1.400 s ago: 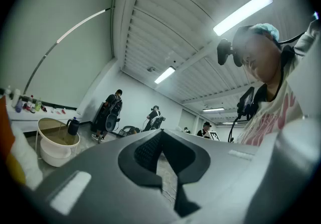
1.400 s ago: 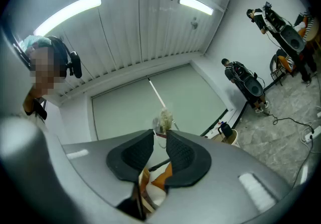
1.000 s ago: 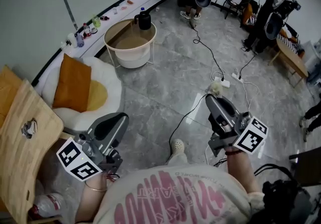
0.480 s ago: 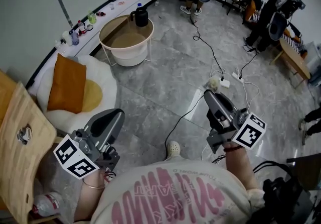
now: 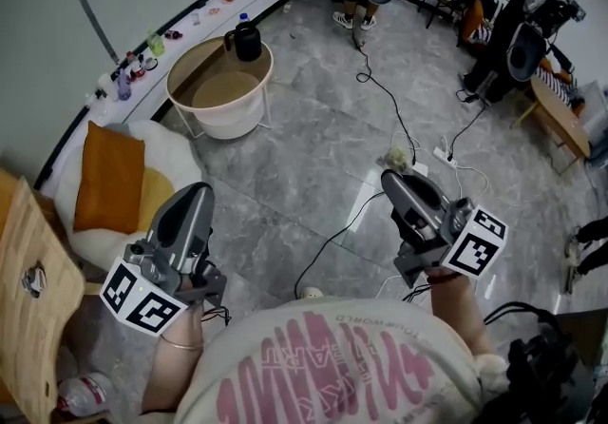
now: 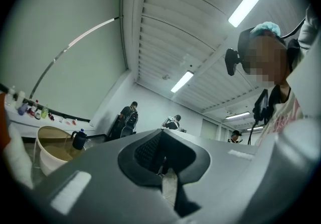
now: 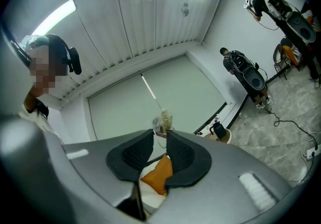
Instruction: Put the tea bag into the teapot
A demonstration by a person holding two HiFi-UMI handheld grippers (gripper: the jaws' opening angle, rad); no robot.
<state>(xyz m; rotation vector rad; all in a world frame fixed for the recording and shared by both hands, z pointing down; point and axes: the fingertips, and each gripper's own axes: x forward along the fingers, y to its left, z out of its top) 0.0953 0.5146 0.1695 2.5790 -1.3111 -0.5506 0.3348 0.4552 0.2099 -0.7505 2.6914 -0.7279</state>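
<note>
Overhead, the left gripper [image 5: 198, 192] and right gripper [image 5: 389, 178] hover well short of the teapot [image 5: 247, 40] on its round table [image 5: 223, 120]; seen along its own jaws, the left is clenched on nothing, while the right pinches the tea bag [image 7: 164, 117] at its tips.

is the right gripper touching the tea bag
Touching: the right gripper view shows the tea bag pinched between the jaw tips of the right gripper, sticking out above them.
</note>
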